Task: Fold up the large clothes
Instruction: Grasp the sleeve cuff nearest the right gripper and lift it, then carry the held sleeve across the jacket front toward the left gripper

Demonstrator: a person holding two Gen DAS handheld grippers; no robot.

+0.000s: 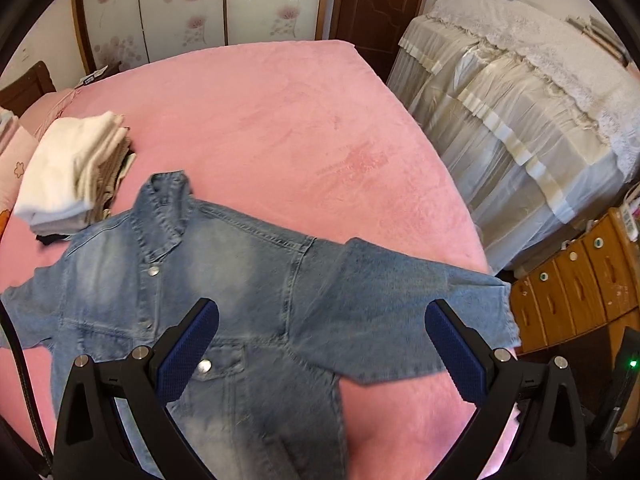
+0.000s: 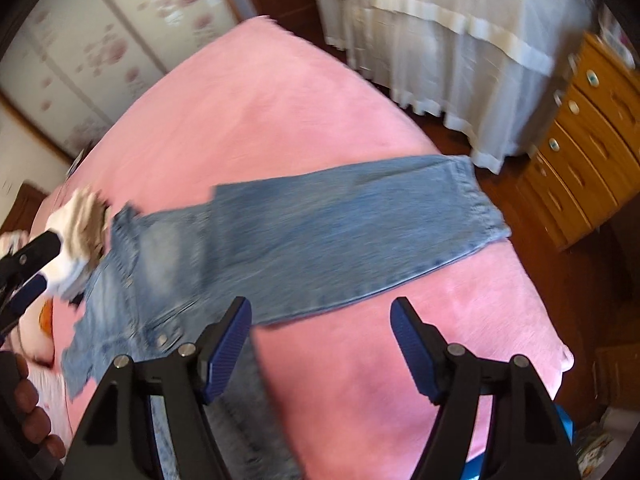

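Left wrist view: the faded blue denim jacket lies spread front-up on the pink plush bed, collar toward 11 o'clock, one sleeve stretched toward 3 o'clock. The left tool hovers over the jacket's chest with jaws wide apart, gripping nothing. A stack of folded white and beige clothes sits at 10 o'clock, just beside the collar. In the blurred right wrist view, the right tool also gapes, empty, above the sleeve's lower edge.
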